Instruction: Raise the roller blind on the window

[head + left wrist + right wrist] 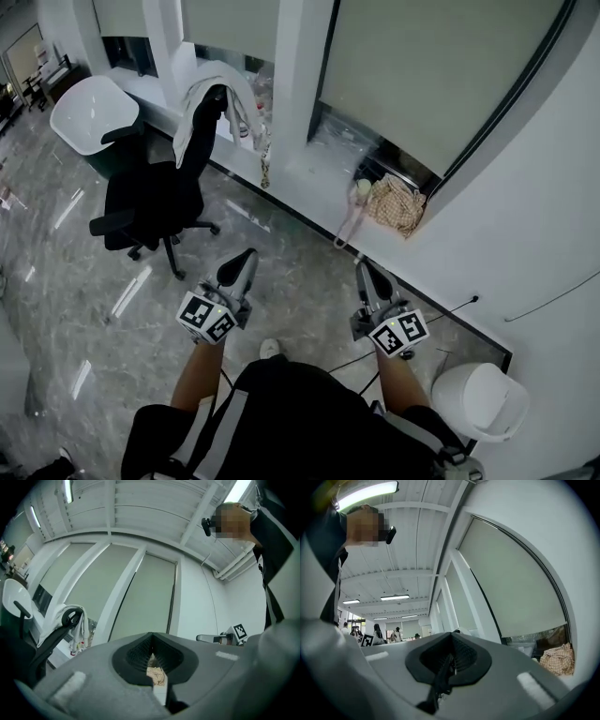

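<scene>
Here, the left gripper [240, 264] and the right gripper [367, 275] are both clenched on nothing at the lower centre of the head view, while the roller blind [431, 66] at upper right hangs nearly down to the windowsill [305, 172].

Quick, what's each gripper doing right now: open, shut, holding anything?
Left gripper: jaws shut, holding nothing.
Right gripper: jaws shut, holding nothing.
</scene>
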Demonstrator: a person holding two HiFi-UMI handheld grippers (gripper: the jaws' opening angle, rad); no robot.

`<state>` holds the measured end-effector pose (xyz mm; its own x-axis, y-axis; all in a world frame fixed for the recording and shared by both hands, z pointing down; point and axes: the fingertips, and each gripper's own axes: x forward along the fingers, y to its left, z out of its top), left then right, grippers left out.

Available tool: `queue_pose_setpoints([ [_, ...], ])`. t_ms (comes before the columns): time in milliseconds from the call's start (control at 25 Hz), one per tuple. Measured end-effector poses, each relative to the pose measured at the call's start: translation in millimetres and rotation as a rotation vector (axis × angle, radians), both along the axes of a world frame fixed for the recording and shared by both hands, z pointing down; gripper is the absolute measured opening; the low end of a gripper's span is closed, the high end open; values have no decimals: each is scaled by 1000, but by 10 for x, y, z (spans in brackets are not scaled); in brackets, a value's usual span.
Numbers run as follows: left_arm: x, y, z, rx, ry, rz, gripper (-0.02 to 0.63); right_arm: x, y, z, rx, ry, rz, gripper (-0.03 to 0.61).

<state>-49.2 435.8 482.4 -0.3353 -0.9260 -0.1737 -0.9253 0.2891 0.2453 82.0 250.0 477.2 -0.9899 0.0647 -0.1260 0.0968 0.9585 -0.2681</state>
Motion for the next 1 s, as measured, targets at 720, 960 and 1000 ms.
queue_pose_setpoints([
  [720, -722, -836, 108, -51, -6, 138, 2, -400, -552, 2, 1, 6, 188, 5],
  [960, -929, -1447, 27, -46, -50, 145, 2, -663, -1168, 13, -7, -29, 190, 5],
  [1000, -979, -1572, 15, -42, -60, 145, 2, -725, -1296, 1, -5, -36, 185, 5],
])
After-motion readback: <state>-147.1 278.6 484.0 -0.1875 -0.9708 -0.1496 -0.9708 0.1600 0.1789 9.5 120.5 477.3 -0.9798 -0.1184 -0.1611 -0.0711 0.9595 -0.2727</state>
